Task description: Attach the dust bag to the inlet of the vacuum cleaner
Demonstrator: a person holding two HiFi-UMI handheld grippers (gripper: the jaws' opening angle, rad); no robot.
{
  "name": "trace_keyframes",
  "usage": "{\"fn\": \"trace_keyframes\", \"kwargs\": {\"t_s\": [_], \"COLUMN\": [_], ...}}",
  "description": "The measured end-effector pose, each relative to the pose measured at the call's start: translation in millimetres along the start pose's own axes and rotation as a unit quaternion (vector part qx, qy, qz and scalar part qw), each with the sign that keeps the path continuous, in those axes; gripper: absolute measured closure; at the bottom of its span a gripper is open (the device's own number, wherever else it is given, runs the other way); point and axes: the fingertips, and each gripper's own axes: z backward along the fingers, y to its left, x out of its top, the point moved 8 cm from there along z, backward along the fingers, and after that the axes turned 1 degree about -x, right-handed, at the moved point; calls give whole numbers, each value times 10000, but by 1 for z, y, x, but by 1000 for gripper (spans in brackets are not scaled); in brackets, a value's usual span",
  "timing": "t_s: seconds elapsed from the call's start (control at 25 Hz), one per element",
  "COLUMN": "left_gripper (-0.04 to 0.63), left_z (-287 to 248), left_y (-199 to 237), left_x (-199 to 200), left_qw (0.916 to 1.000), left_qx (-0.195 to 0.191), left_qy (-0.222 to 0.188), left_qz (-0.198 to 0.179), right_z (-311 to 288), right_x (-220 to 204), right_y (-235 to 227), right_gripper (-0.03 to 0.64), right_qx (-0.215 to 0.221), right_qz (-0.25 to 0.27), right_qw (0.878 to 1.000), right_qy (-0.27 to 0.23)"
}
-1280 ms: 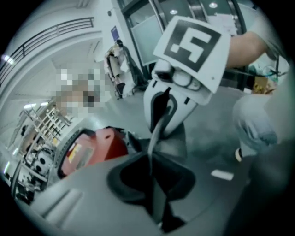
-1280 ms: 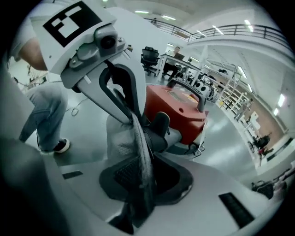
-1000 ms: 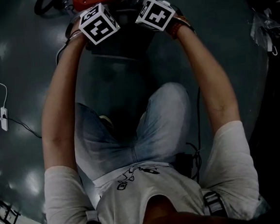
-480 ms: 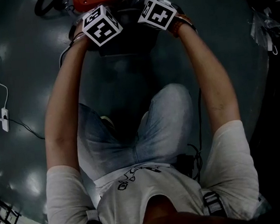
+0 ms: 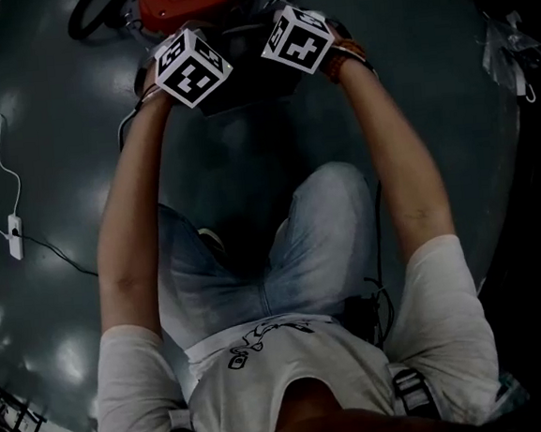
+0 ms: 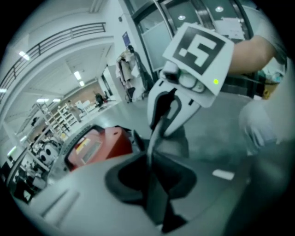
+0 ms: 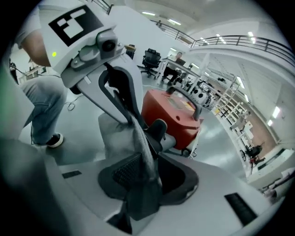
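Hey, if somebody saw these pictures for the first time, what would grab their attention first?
Most likely the black-and-white marker cubes on the left tongs and right tongs, side by side at the top of the head view. Just beyond them sits the red vacuum cleaner, and a grey dust bag runs taut between both tongs, whose jaws have just been opening slightly with the bag between them.

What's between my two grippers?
The dust bag spans left gripper to right gripper, seen in both gripper views; their jaws have just been opening with it between them.
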Motion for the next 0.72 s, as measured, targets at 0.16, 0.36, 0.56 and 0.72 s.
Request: {"fn": "trace_keyframes", "kwargs": {"t_s": [0.16,0.36,0.56,0.72], "left_gripper": [514,591,591,591], "left_z": [51,81,70,64], "left_y": [-12,-29,-49,-55], "left_x": [1,-2,-19,-29], "left_qw": [9869,9501,9284,9188], "left_qx": [877,1149,1176,1254], "left_qy": [-1072,-2079,-2375,-2397], "left_qz": [828,2024,2604,2875], "right_z": [61,95,61,55], "right_x": [-2,7,0,3], "right_y": [8,29,72,88], "right_gripper": [454,459,525,592], "right_qx": [-666,-1028,-1109,-1217], "right_qz": [-1181,-2962,-3691,-3676], "right_qw": [9841,9067,8644,8583], "right_qy": [-1144,-2821,-3228,-3367]}}
